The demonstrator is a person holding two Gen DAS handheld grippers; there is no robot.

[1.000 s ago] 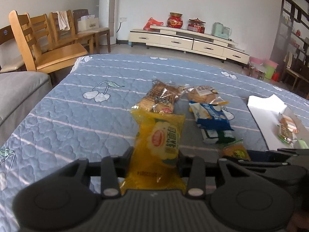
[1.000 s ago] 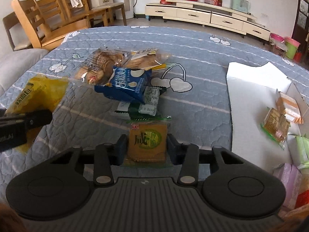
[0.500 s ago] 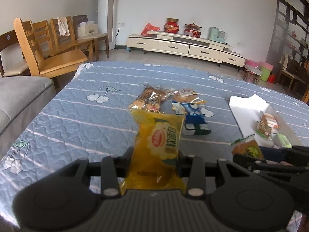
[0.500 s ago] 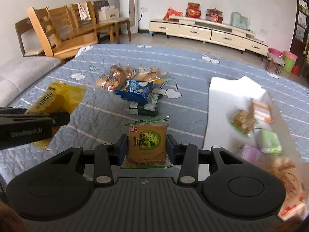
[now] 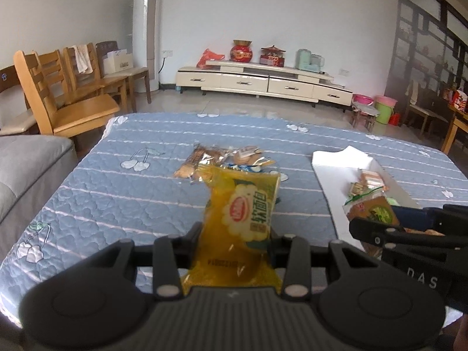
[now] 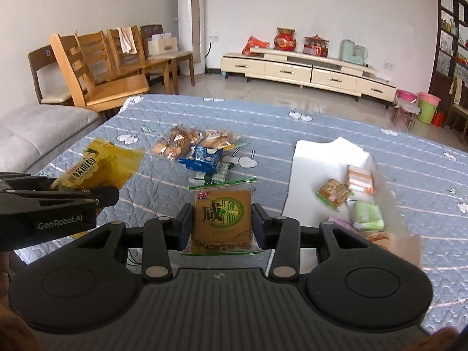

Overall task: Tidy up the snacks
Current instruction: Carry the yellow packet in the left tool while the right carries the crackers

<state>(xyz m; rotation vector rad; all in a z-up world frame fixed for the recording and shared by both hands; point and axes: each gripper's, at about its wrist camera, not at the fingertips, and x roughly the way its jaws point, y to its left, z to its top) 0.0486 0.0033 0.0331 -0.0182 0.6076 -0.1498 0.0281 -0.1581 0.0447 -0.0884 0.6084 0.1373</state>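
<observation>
Held in the air: yellow bread packet [image 5: 239, 219] pinched in left hand-held gripper [image 5: 235, 234], brown cracker packet [image 6: 223, 219] clamped in right hand-held gripper [image 6: 223, 223]. White box [image 6: 316, 161] lay ahead-right, nearer the right.

1. Daylight scene, evenly bright. White wall [image 5: 292, 14] slightly washed out in both views.
2. Light comes from the right: glazed partition [image 5: 433, 44] is bright behind its dark frame.
3. Pale sun streaks lie across the near left part of the blue quilt [image 5: 117, 193].
4. Glare spots on the yellow snack packet [image 5: 242, 219] and on the clear wrappers of the snack pile [image 6: 199, 152].
5. Strong fisheye bend: air conditioner [image 6: 191, 23] and the partition bow near the edges; corners vignette dark.
6. Near gripper bodies are dark and low in detail; far furniture is soft and slightly hazy.
</observation>
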